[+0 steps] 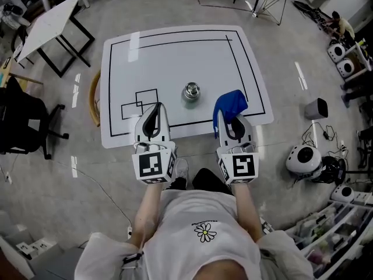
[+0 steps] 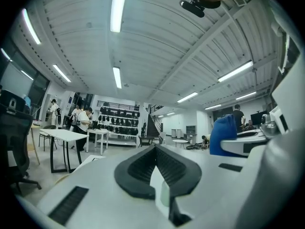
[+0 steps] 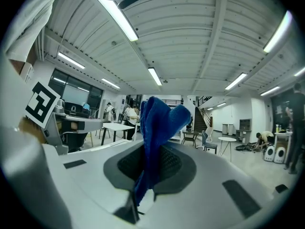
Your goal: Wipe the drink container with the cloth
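Note:
A small shiny metal drink container stands on the white table, near its front edge. My right gripper is held just right of it, shut on a blue cloth that sticks up from the jaws. The right gripper view shows the cloth pinched between the black pads. My left gripper hangs over the table's front edge, left of the container, shut with nothing in it. In the left gripper view its jaws point level into the room; the cloth shows at the right.
Black lines mark rectangles on the table. A wooden chair stands at its left side, a black office chair further left. A second white table is at the back left. Round white devices and cables lie on the floor right.

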A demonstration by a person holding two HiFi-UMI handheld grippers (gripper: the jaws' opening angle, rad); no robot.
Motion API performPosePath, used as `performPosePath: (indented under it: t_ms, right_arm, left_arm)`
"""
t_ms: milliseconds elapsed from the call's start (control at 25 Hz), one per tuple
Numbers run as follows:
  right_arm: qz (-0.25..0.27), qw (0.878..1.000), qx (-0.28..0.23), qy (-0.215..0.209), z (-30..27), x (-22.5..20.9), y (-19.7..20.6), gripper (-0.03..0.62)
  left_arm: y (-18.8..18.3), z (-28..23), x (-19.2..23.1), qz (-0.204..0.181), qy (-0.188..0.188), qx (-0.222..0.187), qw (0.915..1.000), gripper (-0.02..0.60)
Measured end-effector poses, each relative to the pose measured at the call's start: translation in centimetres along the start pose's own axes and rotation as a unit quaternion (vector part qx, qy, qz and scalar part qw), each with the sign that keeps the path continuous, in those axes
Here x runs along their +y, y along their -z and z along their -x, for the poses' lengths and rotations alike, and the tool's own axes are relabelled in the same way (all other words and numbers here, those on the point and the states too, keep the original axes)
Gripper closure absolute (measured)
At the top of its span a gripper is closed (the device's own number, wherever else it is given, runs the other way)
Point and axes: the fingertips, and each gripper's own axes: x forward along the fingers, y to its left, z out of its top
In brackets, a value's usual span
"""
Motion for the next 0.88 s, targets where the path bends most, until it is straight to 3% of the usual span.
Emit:
performPosePath:
  t_ms: [440,600,760,880]
  right_arm:
    - [-0.014,0.999,0.0,-0.032,-3.6,-2.1,1.3,0.551]
    - [-0.005,0.999,-0.004,-0.043,-4.4,-2.7,1.6,0.551]
    - [0.001,0.999,-0.002,-0.054,-4.9,-3.3,2.5,0.551]
    - [0.005,0.996,0.004,-0.085,-5.2,-3.2,3.7,0.551]
  left_arm:
    - [0.4,-3.4,-0.8,-0.015,-0.008,0.005,0.9998,0.583]
    - [0.5,-4.3,-1.3,-0.025,0.019,-0.002,0.9995,0.567]
    - [2.9,-5.5,-2.8,-0.041,0.112,0.013,0.9927,0.338]
    - [6.0,-6.0,-4.0,-0.057,0.194,0.047,0.9783,0.228]
